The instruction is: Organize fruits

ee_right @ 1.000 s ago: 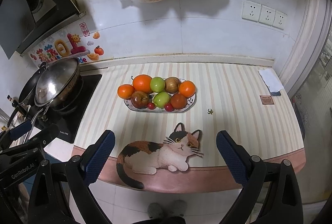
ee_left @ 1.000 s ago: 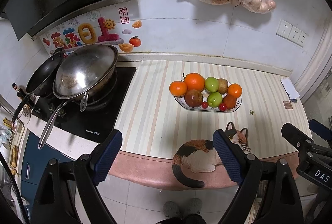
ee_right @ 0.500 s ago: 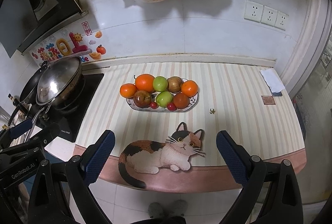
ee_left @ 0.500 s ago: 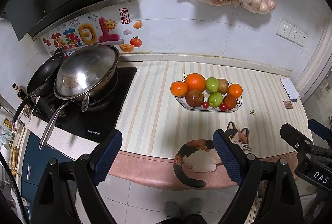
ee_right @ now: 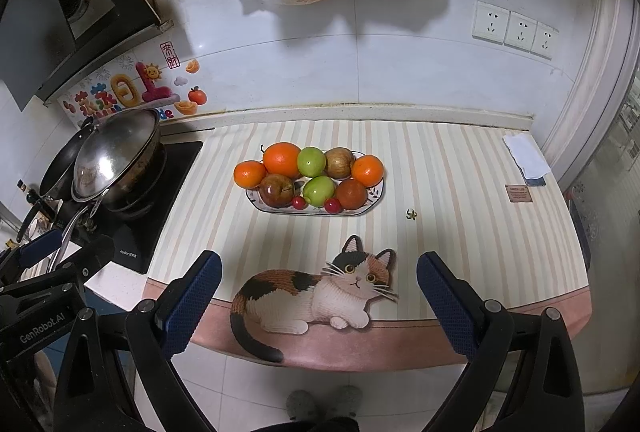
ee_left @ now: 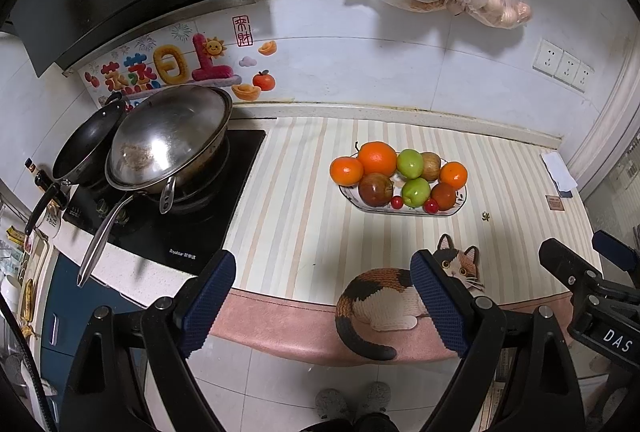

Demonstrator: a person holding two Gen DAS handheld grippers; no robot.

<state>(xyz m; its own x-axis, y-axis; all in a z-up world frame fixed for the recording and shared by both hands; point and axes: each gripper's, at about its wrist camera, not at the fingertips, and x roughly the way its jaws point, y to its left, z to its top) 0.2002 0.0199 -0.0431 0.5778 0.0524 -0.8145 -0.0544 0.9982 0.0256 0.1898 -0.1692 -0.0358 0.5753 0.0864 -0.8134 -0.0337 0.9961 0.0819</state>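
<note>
Left wrist view: the left gripper (ee_left: 323, 306) is held off the near edge of the table (ee_left: 304, 216), above the floor tiles, with its fingers (ee_left: 208, 298) spread wide and nothing between them. The fruit (ee_left: 400, 178) lies well ahead, all of it gathered on an oval plate (ee_left: 460, 203) near the middle of the striped table mat: three oranges, two green apples, a dark red apple, a brownish fruit, a reddish one and two small red cherry-sized pieces at the plate's near rim. No fruit shows loose on the mat; a small dark scrap (ee_left: 485, 216) lies to the right of the plate, too small to identify. A wok (ee_left: 168, 140) sits on the stove at the left, well apart from the plate. Right wrist view: the right gripper (ee_right: 318, 302) is likewise back from the table edge, over the printed cat (ee_right: 316, 296) on the mat's border, its fingers (ee_right: 446, 298) wide apart and carrying nothing. The plate (ee_right: 372, 198) stands straight ahead, its fruit packed touching one another in two rows. Assessment: the scene fits either a plate about to be sorted or a plate just filled, both grippers standing clear; the frames do not settle which. Any further handling would require a long reach forward over the mat, and a grasp on one round fruit without rolling its neighbours off the shallow rim.
</note>
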